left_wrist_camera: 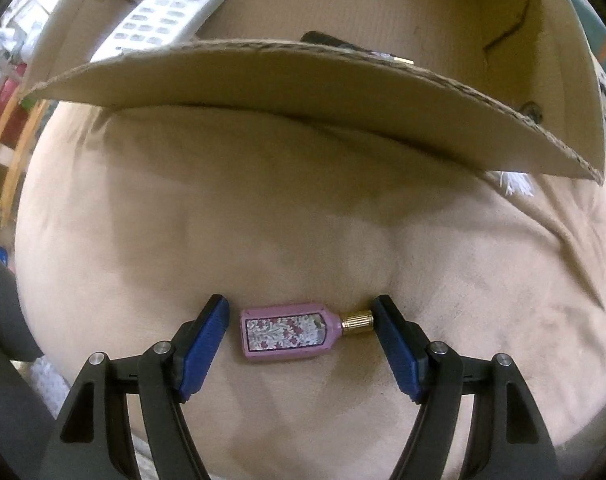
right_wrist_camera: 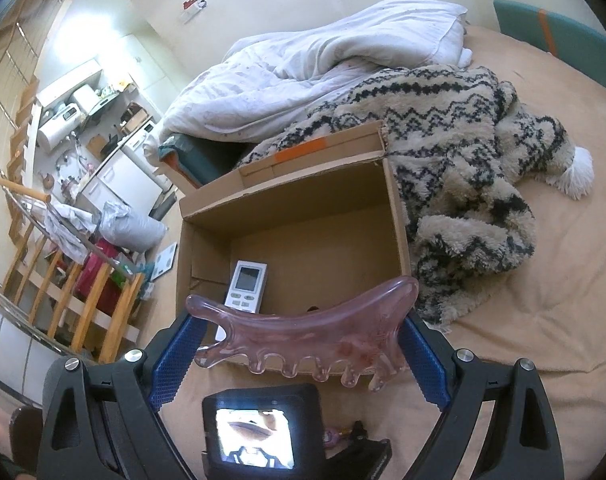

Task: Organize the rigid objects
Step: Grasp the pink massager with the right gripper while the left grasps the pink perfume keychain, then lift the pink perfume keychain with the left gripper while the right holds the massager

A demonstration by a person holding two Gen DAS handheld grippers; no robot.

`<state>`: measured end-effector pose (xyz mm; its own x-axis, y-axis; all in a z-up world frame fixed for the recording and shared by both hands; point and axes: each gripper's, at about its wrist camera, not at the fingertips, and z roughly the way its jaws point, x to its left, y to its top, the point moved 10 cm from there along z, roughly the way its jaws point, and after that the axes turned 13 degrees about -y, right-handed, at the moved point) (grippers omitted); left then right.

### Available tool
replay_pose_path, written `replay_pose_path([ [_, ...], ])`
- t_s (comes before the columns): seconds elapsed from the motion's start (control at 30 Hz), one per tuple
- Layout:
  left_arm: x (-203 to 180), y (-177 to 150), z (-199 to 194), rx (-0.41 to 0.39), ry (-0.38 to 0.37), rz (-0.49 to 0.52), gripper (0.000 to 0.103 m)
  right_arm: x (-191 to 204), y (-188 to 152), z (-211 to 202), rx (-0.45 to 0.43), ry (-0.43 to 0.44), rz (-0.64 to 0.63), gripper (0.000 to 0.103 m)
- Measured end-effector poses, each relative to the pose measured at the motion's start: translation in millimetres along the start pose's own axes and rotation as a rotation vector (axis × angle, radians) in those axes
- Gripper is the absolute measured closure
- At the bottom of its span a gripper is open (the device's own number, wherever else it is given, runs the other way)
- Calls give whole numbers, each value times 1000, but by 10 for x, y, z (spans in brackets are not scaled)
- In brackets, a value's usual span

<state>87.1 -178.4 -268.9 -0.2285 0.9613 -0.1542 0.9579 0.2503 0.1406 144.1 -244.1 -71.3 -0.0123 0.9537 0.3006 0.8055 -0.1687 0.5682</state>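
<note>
A small pink perfume bottle (left_wrist_camera: 287, 332) with a gold cap (left_wrist_camera: 357, 322) lies flat on the beige bedsheet (left_wrist_camera: 263, 220). My left gripper (left_wrist_camera: 301, 312) points down over it, open, with the bottle between its blue pads (left_wrist_camera: 203, 344). The right pad is at the cap and the left pad is still apart from the bottle's base. My right gripper (right_wrist_camera: 299, 340) is shut on a pink translucent comb-shaped massage tool (right_wrist_camera: 303, 336), held just in front of the open cardboard box (right_wrist_camera: 395, 220). A white remote control (right_wrist_camera: 247, 284) lies inside the box.
The box's near flap (left_wrist_camera: 263, 80) hangs just beyond the bottle, and the remote (left_wrist_camera: 167, 12) shows behind it. A shaggy patterned blanket (right_wrist_camera: 463, 180) and a white duvet (right_wrist_camera: 323, 60) lie beyond and right of the box. A wooden railing (right_wrist_camera: 63, 292) marks the bed's left edge.
</note>
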Motion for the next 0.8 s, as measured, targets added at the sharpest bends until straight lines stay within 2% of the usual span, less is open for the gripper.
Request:
replay_pose_path([
  [0.2, 54, 75, 37, -8, -32, 10, 33, -9, -17, 14, 5, -10, -3, 5],
  [0.3, 86, 118, -41, -11, -39, 23, 43, -7, -29, 38, 12, -19, -10, 5],
  [0.6, 80, 146, -114, -3, -44, 75, 44, -15, -55, 70, 18, -43, -23, 5],
  [0.8, 392, 277, -263, -15, -18, 53, 44, -15, -65, 87, 24, -52, -30, 5],
])
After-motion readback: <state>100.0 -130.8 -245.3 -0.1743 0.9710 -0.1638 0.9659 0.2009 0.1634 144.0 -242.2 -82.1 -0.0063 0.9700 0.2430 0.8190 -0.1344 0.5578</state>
